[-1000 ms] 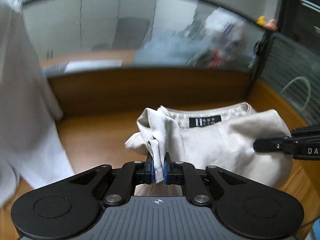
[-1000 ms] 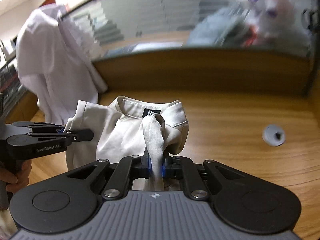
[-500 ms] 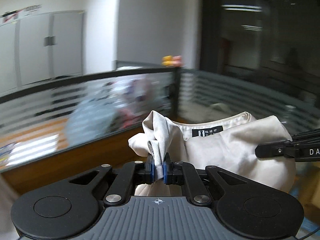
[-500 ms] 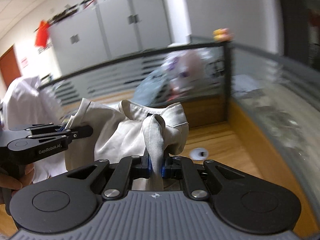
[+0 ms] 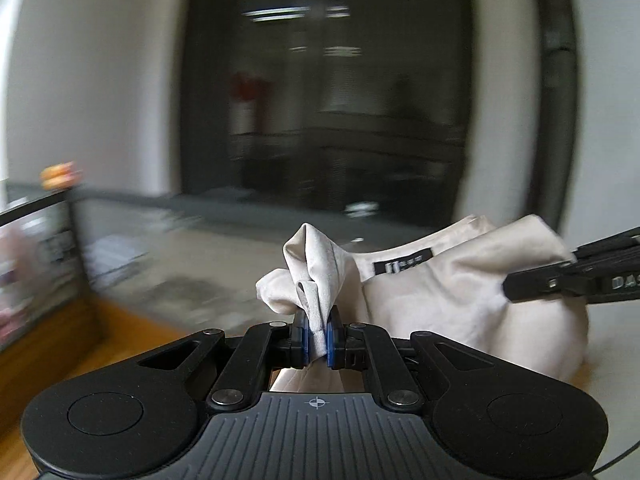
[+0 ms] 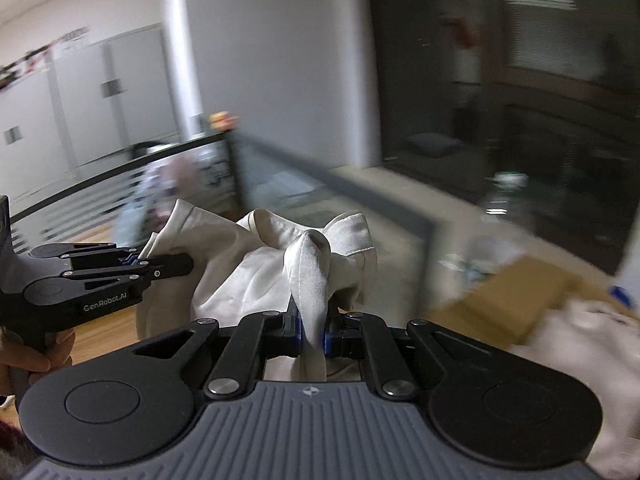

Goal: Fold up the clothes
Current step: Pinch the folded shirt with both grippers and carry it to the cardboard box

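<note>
Shirt [image 5: 460, 304] held aloft between both grippers, mid-carry, with the fold itself not yet begun.

Cream cloth with a dark neck label hangs bunched in the air above the wooden desk [image 5: 116, 332], clear of any surface. Left gripper [image 5: 316, 338] has its blue pads pressed together on a twisted fold of fabric; right gripper [image 6: 312, 334] pinches another bunch near the collar the same way. Judging from this, the next move calls for a clear flat spot, then lowering the garment spread out, both pinches kept until it lies smooth.
</note>
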The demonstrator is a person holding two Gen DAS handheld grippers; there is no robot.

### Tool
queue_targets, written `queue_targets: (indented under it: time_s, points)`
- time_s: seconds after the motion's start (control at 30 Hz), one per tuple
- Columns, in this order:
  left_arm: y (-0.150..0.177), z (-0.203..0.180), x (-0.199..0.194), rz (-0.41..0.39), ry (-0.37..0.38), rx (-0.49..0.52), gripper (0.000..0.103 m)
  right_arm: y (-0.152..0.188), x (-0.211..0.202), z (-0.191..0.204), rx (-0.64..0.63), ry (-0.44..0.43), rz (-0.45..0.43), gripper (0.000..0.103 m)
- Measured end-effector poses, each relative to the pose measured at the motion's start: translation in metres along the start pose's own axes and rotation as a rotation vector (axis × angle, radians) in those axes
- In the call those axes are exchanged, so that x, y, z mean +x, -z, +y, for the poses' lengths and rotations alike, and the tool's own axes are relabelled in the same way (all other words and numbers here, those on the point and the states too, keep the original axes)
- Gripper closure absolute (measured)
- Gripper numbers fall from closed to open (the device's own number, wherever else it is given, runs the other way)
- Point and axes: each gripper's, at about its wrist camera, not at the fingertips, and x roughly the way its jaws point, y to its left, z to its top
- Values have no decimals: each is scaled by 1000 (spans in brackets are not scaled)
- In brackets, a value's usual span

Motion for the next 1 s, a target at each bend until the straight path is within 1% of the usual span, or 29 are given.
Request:
queue_targets:
  time_s: [0.13, 0.23, 0.37, 0.47, 0.6, 0.67, 0.73, 0.8, 0.87, 1.0]
  points:
    - [-20, -59, 33, -35, 133, 81, 93, 7, -34, -55, 27, 146, -24, 93]
    - [-33, -93, 65, -49, 207, 112, 93, 10, -54, -97, 67, 234, -50, 93]
    - [-46, -137, 115, -58, 263, 147, 93, 14, -67, -153, 94, 346, -95, 93]
    - [-52, -154, 158, -49, 276, 143, 93, 14, -66, -195, 109, 415, -126, 93]
    - [-59, -181, 210, -65, 269, 142, 93, 15, -45, -236, 39, 535, -155, 93]
    - [-60, -193, 234, -70, 262, 142, 93, 15, -31, -256, 21, 575, -167, 93]
    - [-64, -201, 259, -66, 264, 143, 94, 15, -17, -278, 31, 599, -174, 93]
    - [-66, -207, 280, -67, 267, 122, 93, 17, -2, -299, 54, 624, -181, 93]
    - [-63, -208, 298, -39, 264, 98, 93, 17, 19, -313, 71, 653, -181, 93]
    - [-58, -210, 340, 44, 261, 56, 94, 19, 55, -344, 139, 661, -159, 93]
